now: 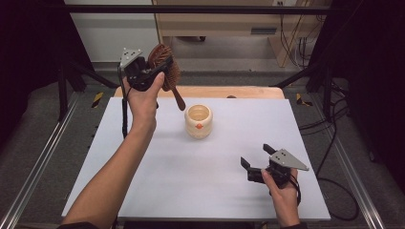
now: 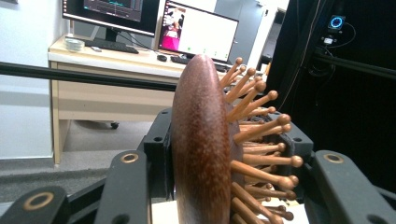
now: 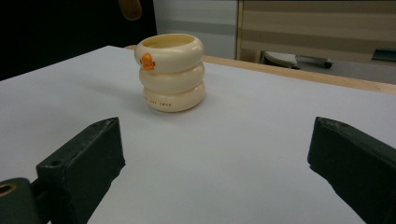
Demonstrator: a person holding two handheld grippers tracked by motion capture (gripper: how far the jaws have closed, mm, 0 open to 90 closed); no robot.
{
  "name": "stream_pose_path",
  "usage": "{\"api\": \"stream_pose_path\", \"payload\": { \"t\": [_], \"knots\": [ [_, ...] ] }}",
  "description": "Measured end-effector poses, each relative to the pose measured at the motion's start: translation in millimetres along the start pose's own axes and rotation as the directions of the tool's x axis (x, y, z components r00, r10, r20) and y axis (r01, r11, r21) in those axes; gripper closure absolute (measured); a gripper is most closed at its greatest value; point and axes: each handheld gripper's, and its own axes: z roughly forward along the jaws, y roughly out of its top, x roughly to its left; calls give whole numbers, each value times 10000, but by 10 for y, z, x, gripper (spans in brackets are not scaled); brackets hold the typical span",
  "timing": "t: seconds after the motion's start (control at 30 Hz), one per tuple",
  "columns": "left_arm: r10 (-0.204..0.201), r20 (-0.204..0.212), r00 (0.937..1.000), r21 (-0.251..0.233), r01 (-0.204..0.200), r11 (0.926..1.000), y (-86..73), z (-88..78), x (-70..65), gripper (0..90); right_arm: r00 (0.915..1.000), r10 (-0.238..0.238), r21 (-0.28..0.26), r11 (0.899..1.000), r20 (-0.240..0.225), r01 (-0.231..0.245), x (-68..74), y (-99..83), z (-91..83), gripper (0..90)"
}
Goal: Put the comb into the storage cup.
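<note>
Left gripper [image 1: 160,71] jaws clamped on hairbrush [image 1: 165,67] head, handle hanging above cup [image 1: 198,120]. Right gripper [image 1: 258,161] jaws released, resting on table [image 1: 191,181]. Best to lower handle-first, centred over cup mouth, slowly.

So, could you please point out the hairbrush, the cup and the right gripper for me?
hairbrush [image 2: 201,140], left gripper view, on its wooden back.
cup [image 1: 198,121], high view, on its ribbed side.
right gripper [image 1: 255,158], high view, between its open jaws.

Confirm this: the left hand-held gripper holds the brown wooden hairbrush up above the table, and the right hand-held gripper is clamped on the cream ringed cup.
Wrong on the right hand-held gripper: the right gripper view shows its jaws open, well short of the cream ringed cup. The left hand-held gripper does hold the brown wooden hairbrush above the table.
</note>
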Motion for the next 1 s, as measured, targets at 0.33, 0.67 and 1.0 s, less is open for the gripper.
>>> {"api": "stream_pose_path", "payload": {
  "t": [0.33,0.67,1.0],
  "knots": [
    [-115,111,9999,158,113,9998,-76,132,-58,503,9999,-113,110,9999,-22,113,-5,-6,13,39],
    [-88,262,9996,342,79,9994,-179,248,-140,502,10000,-54,132,9999,-40,55,-16,-9,12,39],
    [119,278,9995,623,-136,9980,-299,353,-189,502,9999,126,-10,9999,-22,-126,-30,0,-5,39]
  ]
}}
